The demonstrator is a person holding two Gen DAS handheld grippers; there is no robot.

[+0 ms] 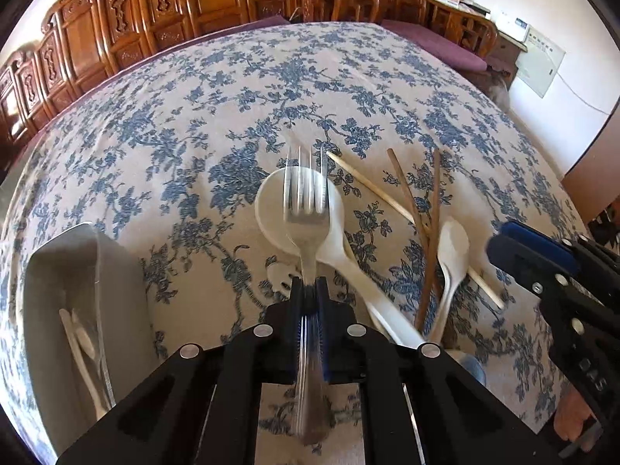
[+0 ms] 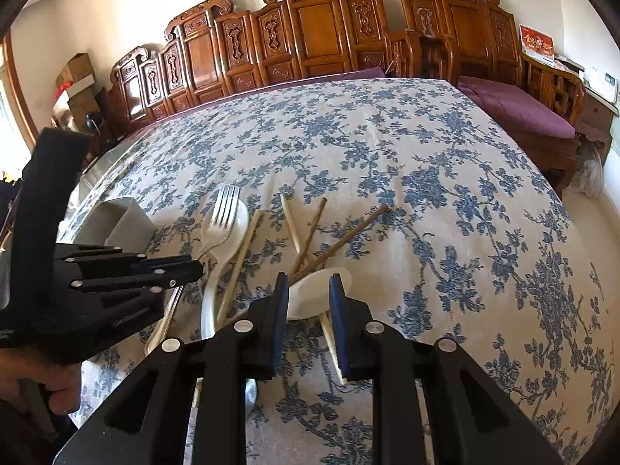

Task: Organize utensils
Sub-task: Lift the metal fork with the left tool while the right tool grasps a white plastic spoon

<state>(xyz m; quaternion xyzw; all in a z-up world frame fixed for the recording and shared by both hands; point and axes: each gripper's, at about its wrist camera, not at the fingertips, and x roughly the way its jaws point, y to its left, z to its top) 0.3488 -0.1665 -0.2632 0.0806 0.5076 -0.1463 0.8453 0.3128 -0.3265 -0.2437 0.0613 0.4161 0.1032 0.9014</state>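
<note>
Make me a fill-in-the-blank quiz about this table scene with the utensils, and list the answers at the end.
1. The left gripper is shut on a metal ____.
2. The right gripper is ____, with the small white spoon seen between its fingers.
3. The tablecloth has a floral print in the colour ____.
4. The gray tray lies to the ____ of the left gripper.

Answers: fork; open; blue; left
</note>
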